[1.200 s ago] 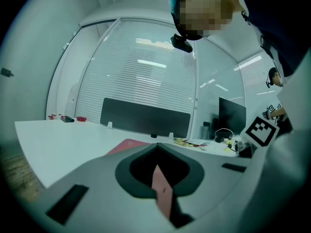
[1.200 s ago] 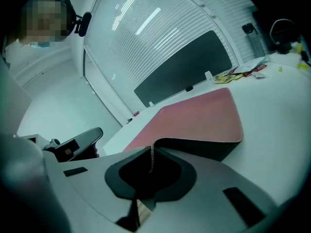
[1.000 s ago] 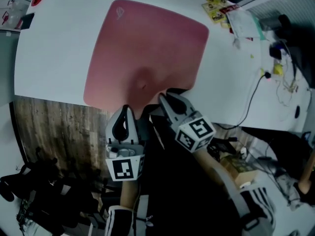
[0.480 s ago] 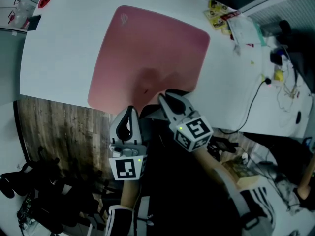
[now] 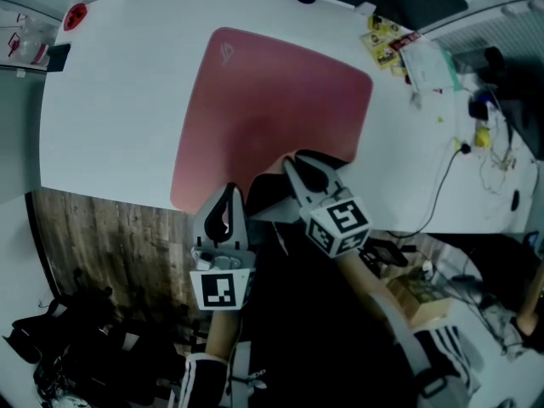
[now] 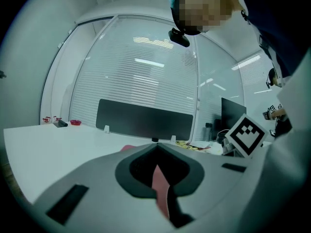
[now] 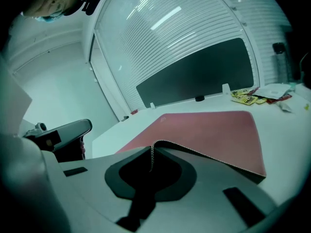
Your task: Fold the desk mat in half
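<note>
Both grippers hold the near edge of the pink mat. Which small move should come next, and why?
Probably raise that edge and carry it toward the far side: left gripper and right gripper are both shut on the desk mat, most of which lies flat, unfolded.

Overhead looking down, two low close-ups, mat (image 5: 272, 109) shared

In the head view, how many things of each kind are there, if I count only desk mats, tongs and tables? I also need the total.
desk mat: 1
tongs: 2 (left tongs, right tongs)
table: 1
Total: 4
</note>
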A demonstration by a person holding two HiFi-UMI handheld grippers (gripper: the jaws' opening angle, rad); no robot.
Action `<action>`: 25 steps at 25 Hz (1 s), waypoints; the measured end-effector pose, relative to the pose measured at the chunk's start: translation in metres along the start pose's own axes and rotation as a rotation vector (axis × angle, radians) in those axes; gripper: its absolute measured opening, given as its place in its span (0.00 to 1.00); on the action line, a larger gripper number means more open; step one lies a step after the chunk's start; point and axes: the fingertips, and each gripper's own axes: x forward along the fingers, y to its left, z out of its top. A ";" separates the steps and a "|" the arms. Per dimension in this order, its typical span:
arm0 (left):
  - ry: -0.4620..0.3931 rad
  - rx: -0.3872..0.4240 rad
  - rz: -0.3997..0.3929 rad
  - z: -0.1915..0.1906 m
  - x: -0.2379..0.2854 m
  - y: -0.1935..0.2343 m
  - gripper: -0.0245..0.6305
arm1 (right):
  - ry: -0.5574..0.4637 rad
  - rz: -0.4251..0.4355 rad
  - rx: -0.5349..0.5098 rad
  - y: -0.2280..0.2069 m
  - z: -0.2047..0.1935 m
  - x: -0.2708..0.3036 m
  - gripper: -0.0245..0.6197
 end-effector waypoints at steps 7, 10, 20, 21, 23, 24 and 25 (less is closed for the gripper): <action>0.018 -0.006 -0.073 0.009 0.029 0.029 0.04 | 0.000 -0.043 -0.016 -0.001 0.025 0.033 0.06; 0.023 -0.009 -0.096 0.012 0.038 0.041 0.04 | -0.004 -0.072 -0.020 -0.003 0.034 0.046 0.06; 0.029 -0.036 -0.132 0.019 0.061 0.080 0.04 | 0.004 -0.120 -0.073 -0.003 0.060 0.092 0.06; 0.026 -0.036 -0.134 0.020 0.063 0.084 0.04 | 0.002 -0.121 -0.075 -0.003 0.064 0.097 0.06; 0.022 -0.034 -0.139 0.023 0.068 0.090 0.04 | -0.003 -0.121 -0.076 -0.003 0.071 0.108 0.06; 0.020 -0.034 -0.141 0.024 0.070 0.093 0.04 | -0.006 -0.121 -0.076 -0.004 0.075 0.113 0.06; 0.017 -0.036 -0.143 0.025 0.072 0.095 0.04 | -0.010 -0.122 -0.076 -0.005 0.079 0.118 0.06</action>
